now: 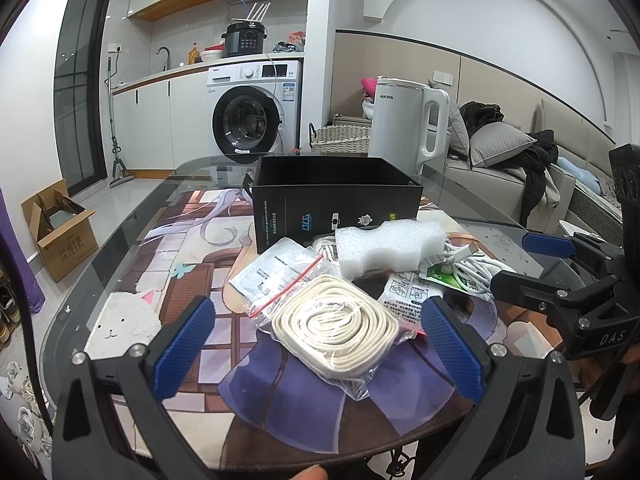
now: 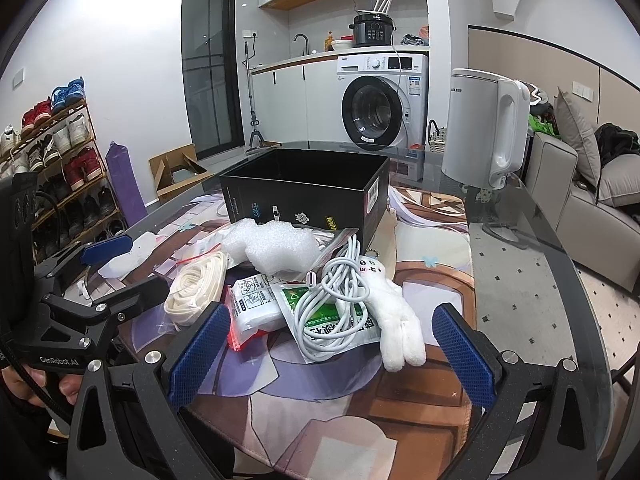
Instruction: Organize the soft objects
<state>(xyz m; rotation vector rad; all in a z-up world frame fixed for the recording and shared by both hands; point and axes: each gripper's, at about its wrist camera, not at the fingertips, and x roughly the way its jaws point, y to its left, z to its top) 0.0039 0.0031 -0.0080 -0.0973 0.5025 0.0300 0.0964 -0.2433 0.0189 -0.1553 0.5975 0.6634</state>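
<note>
Soft objects lie heaped on the worktop (image 1: 120,216) before the open box (image 1: 338,196), their likely home; our left tool (image 1: 316,344) and right tool (image 2: 332,352) hover released, framing bagged cord (image 1: 336,330) and cable (image 2: 332,300).

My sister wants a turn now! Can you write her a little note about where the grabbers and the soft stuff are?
Left gripper: open, empty, facing the bagged cream cord.
Right gripper: open, empty, facing the white cable and plush toy.
Foam piece, packets and cable lie piled on the mat before the black box.
Done: nothing seen packed.
Left: move the whole pile, probably into the box.
</note>
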